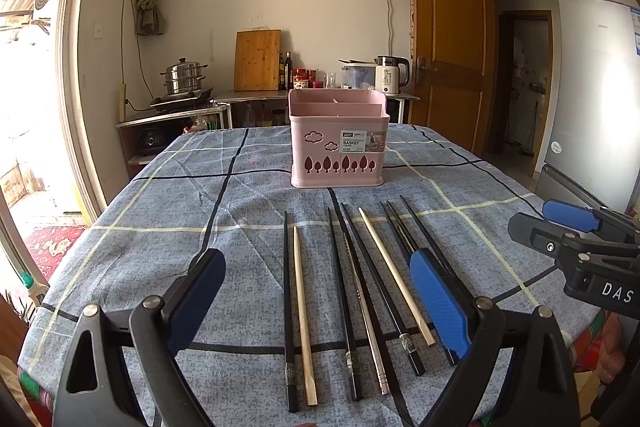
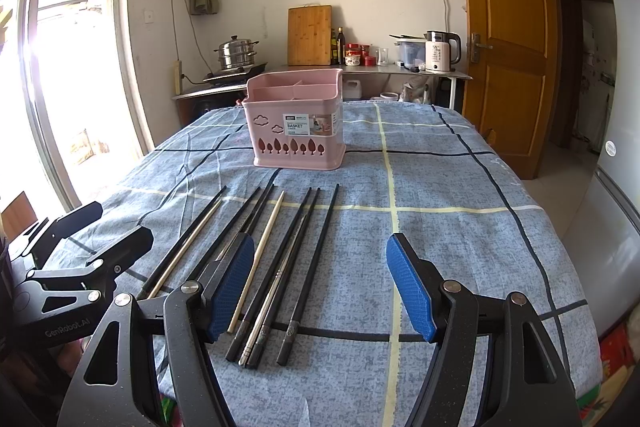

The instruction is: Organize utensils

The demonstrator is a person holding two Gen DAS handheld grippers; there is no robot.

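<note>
Your left tongs [image 1: 316, 301] and right tongs [image 2: 320, 287] hover spread and empty; every chopstick [image 1: 301, 311] lies on the near surface [image 1: 160, 211], the pink basket [image 1: 338, 141] beyond unfilled, sorting not begun.

Left black two-finger gripper with blue pads [image 1: 320, 297]: jaws spread wide, levelled low, nothing between them. Right black two-finger gripper with blue pads [image 2: 322, 287]: jaws likewise spread wide, empty, held alongside.
</note>
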